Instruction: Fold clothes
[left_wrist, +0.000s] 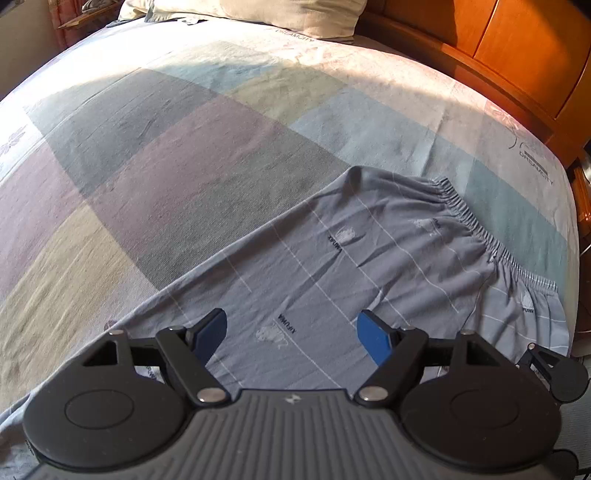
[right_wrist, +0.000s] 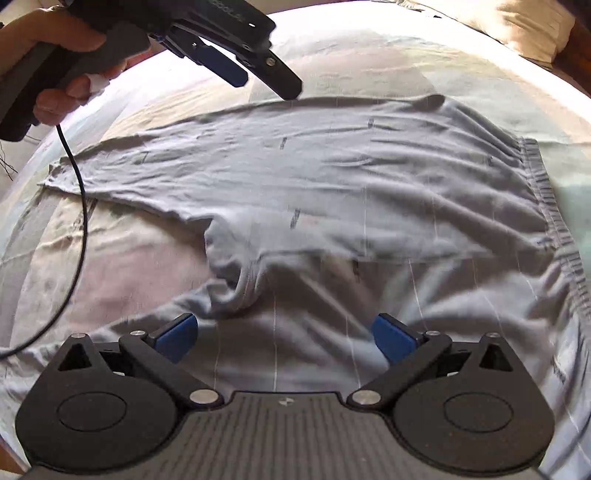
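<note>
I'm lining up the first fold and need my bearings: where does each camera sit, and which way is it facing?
Left wrist: rides on the left tool, low over the grey trousers, facing up the bed to the pillows and wooden headboard; both blue pads show, apart.
Right wrist: rides on the right tool, above the trousers' lower leg, looking across them; its own pads are apart, and the hand holding the left tool shows top left.
Shared: the trousers, their elastic waistband, the bed.
</note>
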